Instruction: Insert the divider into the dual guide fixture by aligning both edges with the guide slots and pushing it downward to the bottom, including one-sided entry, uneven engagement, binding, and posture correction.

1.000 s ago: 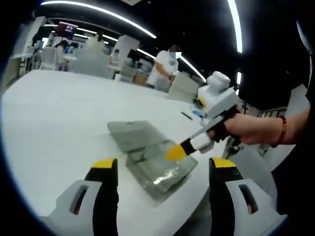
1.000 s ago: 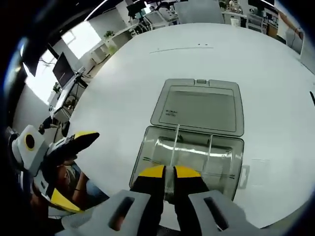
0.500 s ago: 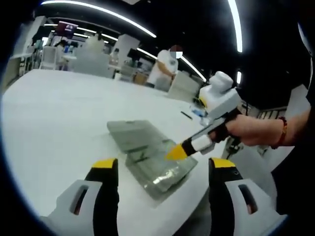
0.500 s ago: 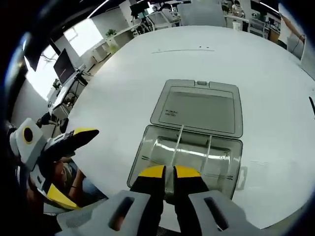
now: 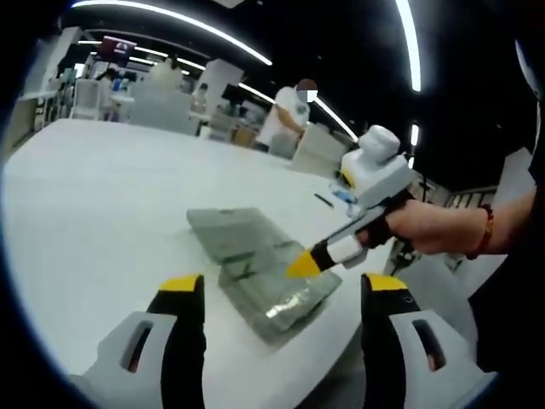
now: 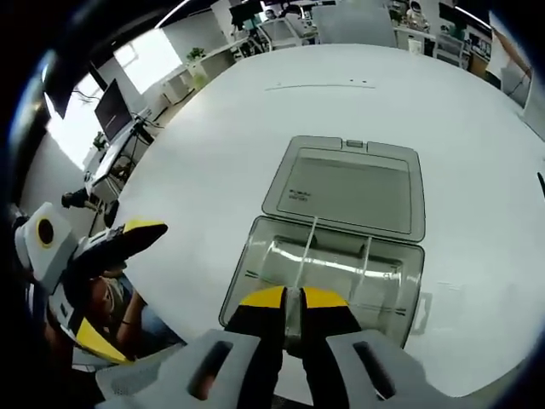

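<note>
The divider point(image 6: 294, 311) stands pinched between the closed jaws of the right claw point(image 6: 293, 300), at the near edge of the clear fixture point(image 6: 324, 268) on the white table point(image 6: 213, 145). The left claw point(image 5: 277, 285) hangs with jaws apart, near the fixture.

White housings with black, yellow-tipped jaws on left gripper point(image 5: 279, 294) and right gripper point(image 6: 289, 300). Red beaded bracelet point(image 5: 487, 228) at three o'clock, beside black sleeve point(image 5: 524, 183).

An open box point(image 6: 328, 273) sits on the table point(image 6: 255, 128) near its edge, its lid point(image 6: 349, 187) lying flat behind it. Two dividers point(image 6: 308, 247) stand upright inside the box, side by side.
</note>
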Demonstrator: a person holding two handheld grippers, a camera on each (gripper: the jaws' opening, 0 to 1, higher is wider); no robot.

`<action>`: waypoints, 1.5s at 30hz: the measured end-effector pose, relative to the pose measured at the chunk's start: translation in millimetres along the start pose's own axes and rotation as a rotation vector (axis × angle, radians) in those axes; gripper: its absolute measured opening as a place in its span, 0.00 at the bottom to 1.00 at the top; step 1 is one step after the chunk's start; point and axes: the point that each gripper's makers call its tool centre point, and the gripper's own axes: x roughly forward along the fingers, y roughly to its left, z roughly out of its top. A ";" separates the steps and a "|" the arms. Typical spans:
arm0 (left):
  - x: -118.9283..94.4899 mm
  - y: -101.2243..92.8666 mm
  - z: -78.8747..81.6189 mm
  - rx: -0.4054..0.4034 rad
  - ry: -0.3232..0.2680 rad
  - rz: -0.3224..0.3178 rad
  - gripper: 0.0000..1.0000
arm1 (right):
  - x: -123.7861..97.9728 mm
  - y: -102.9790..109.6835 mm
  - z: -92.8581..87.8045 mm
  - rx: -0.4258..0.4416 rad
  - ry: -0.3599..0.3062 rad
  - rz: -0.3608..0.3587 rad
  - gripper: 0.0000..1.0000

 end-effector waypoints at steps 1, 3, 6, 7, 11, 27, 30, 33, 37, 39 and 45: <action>0.1 -0.3 -0.5 -0.001 0.002 -0.001 0.74 | 0.3 0.3 0.0 -0.001 0.001 0.000 0.01; 0.8 -0.7 -2.7 0.000 0.009 -0.004 0.74 | 1.5 1.8 0.1 -0.014 0.006 -0.003 0.01; 1.7 -1.3 -4.3 -0.003 0.014 -0.010 0.74 | 4.4 3.6 -0.1 -0.036 0.016 -0.010 0.01; 2.0 -1.1 -4.5 -0.004 0.015 -0.011 0.74 | 6.0 4.3 -0.3 -0.039 0.019 -0.011 0.01; 3.1 -0.2 -4.4 -0.004 0.019 -0.011 0.74 | 9.2 4.2 -1.9 -0.052 0.034 -0.015 0.02; 5.8 -3.4 -2.3 0.017 0.034 -0.023 0.74 | 19.8 3.0 -9.1 -0.100 0.061 -0.022 0.02; 4.9 -8.2 -3.5 0.036 0.044 -0.028 0.74 | 18.6 4.4 -10.2 -0.106 0.061 -0.025 0.02; 4.3 -9.5 -3.9 0.035 0.046 -0.028 0.74 | 18.5 4.2 -10.2 -0.109 0.059 -0.024 0.02; 2.7 -12.2 -1.7 0.034 0.044 -0.018 0.74 | 18.7 5.4 -9.9 -0.134 0.053 0.013 0.04; 1.6 -15.0 0.8 0.040 0.041 -0.018 0.74 | 18.4 6.1 -10.1 -0.153 0.042 0.041 0.05; -1.9 -21.6 4.9 0.052 0.035 0.002 0.74 | 17.4 9.3 -10.6 -0.170 0.015 0.084 0.14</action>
